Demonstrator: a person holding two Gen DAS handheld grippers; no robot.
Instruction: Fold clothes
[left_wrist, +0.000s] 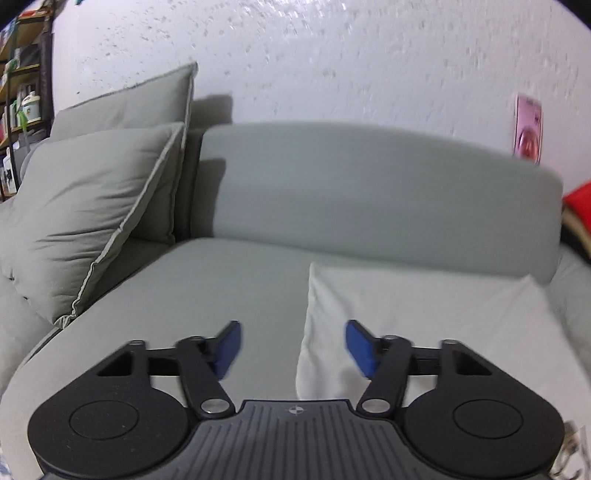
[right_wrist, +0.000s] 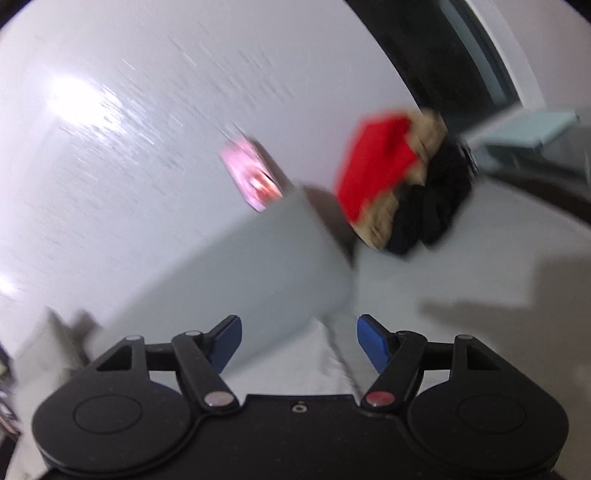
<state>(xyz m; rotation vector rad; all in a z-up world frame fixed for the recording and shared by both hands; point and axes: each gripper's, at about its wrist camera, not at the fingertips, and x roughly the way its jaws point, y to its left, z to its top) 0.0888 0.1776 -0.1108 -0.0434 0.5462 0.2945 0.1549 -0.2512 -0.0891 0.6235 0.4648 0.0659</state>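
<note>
A white folded cloth (left_wrist: 417, 321) lies flat on the grey sofa seat (left_wrist: 207, 280), to the right of centre in the left wrist view. My left gripper (left_wrist: 291, 347) is open and empty, hovering over the cloth's left edge. My right gripper (right_wrist: 299, 341) is open and empty; its view is tilted and blurred. A strip of the white cloth (right_wrist: 332, 365) shows under it. A pile of red, tan and black clothes (right_wrist: 402, 181) sits at the far end of the sofa.
Two grey cushions (left_wrist: 92, 206) lean at the sofa's left end. The sofa backrest (left_wrist: 369, 192) runs behind the cloth, against a white wall. A pink box (left_wrist: 529, 129) stands behind the backrest. Shelves (left_wrist: 18, 92) stand at far left.
</note>
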